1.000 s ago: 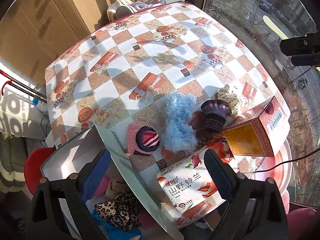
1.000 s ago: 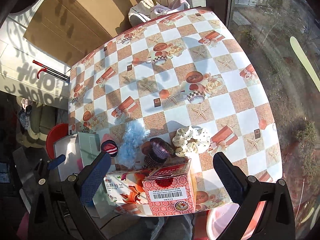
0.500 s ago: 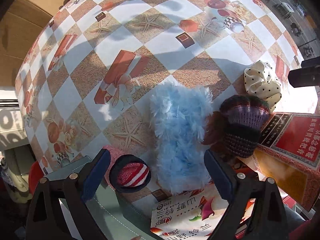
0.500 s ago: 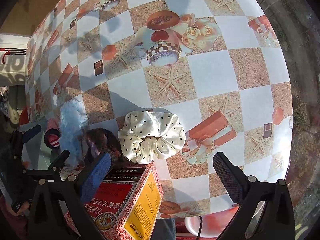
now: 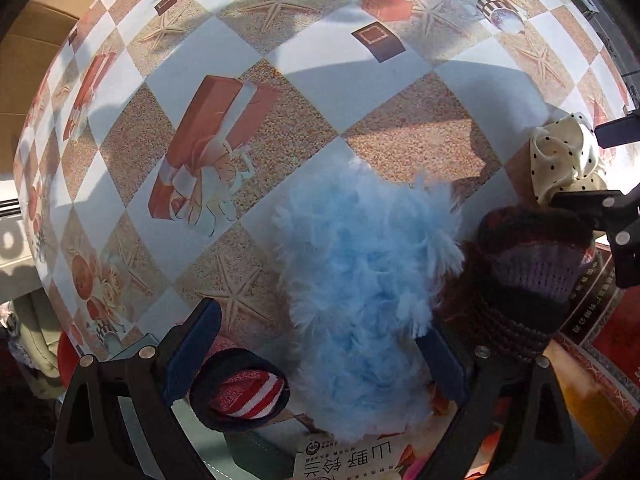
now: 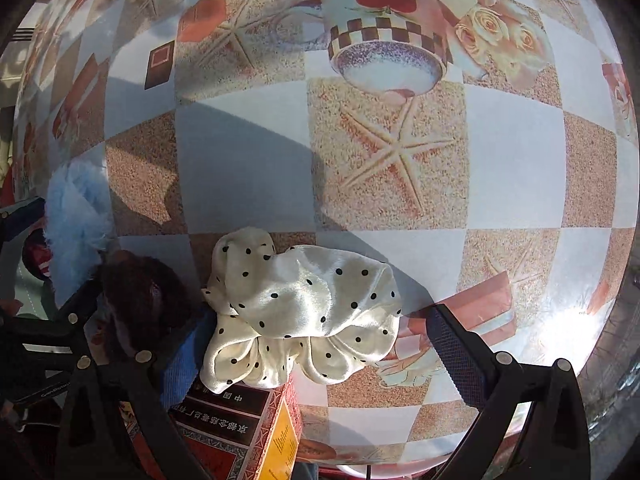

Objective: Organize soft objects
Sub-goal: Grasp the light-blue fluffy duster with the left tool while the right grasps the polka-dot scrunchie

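A fluffy light-blue soft piece (image 5: 360, 280) lies on the checked tablecloth (image 5: 304, 92), between the wide-apart fingers of my open left gripper (image 5: 320, 348). A red-and-white striped piece with a black band (image 5: 240, 394) lies by its left finger. To the right sits a dark knitted piece with a purple stripe (image 5: 532, 280). A cream polka-dot scrunchie (image 6: 300, 312) lies between the fingers of my open right gripper (image 6: 320, 356), partly resting on a red box (image 6: 240, 420). The blue piece (image 6: 80, 208) and the dark knitted piece (image 6: 136, 292) show at the left of the right wrist view.
A printed packet with Chinese characters (image 5: 348, 460) lies at the table's near edge. The red box (image 5: 600, 320) with a yellow side stands at the right. Brown cardboard (image 5: 36, 40) stands beyond the far left edge. The tablecloth (image 6: 400, 152) stretches ahead of the scrunchie.
Both grippers have come down close to the table. The left now straddles the blue fluffy piece, the right straddles the polka-dot scrunchie. Both stay open.
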{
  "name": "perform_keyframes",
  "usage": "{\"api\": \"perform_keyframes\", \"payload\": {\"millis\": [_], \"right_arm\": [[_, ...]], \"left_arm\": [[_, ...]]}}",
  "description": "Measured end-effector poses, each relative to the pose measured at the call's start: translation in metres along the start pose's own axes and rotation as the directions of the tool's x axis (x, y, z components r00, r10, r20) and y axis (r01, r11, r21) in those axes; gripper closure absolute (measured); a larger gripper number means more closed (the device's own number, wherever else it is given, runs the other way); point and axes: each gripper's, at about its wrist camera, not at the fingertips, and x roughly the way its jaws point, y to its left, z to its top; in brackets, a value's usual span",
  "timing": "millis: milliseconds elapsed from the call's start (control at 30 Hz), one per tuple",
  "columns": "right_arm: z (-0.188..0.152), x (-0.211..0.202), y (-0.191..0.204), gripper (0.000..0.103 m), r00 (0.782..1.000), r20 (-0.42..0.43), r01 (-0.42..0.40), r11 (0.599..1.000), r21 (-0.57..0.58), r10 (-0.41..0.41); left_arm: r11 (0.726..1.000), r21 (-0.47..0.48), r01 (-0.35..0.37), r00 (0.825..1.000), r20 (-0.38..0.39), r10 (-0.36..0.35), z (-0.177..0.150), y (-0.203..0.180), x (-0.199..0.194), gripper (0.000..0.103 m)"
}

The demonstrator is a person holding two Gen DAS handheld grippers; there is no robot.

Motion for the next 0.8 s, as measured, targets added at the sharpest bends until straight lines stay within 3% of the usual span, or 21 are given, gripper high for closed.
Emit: {"api": "perform_keyframes", "payload": {"millis": [133,200,233,300,333,367,433,600,800], "right_arm": [[-0.007,0.0,0.005,0.001,1.0,0.012,0.017,0.999,-0.029,-0.017],[-0.014,0.001,0.009,0.012,0.999,0.02,0.027,0.999,-0.036,-0.027],[-0.018,-0.002,0.012,0.017,0.999,0.028,0.033,0.998,-0.045,-0.032],[-0.025,-0.007,0.015,0.043,0.998,0.047,0.048,0.996,-0.073,-0.045],[-0.028,-0.01,0.015,0.051,0.998,0.055,0.036,0.996,-0.084,-0.031],[-0.03,-0.012,0.013,0.066,0.998,0.061,0.013,0.996,-0.083,-0.008],[-0.034,-0.014,0.005,0.071,0.997,0.063,-0.032,0.998,-0.055,0.036],[-0.049,-0.037,-0.024,0.073,0.982,0.169,-0.092,0.995,0.028,0.086],[-0.082,-0.07,-0.061,0.073,0.951,0.292,-0.149,0.98,0.132,0.105]], "left_arm": [[1.0,0.006,0.018,0.999,-0.034,-0.018,0.004,-0.004,0.005,0.011],[0.998,0.014,0.057,0.997,-0.043,-0.056,0.006,-0.008,0.005,0.02],[0.996,0.015,0.086,0.995,-0.046,-0.085,0.006,-0.009,0.004,0.03],[0.995,0.017,0.094,0.995,-0.034,-0.093,0.005,-0.011,0.0,0.048],[0.996,0.017,0.091,0.996,-0.024,-0.09,0.005,-0.012,-0.003,0.065],[0.996,0.014,0.089,0.996,-0.02,-0.089,0.006,-0.011,-0.005,0.07],[0.995,-0.009,0.095,0.995,0.004,-0.095,0.004,-0.009,-0.01,0.072],[0.992,-0.085,0.095,0.99,0.115,-0.085,-0.006,0.006,-0.041,0.072],[0.987,-0.128,0.098,0.968,0.242,-0.065,-0.028,0.011,-0.084,0.072]]}}
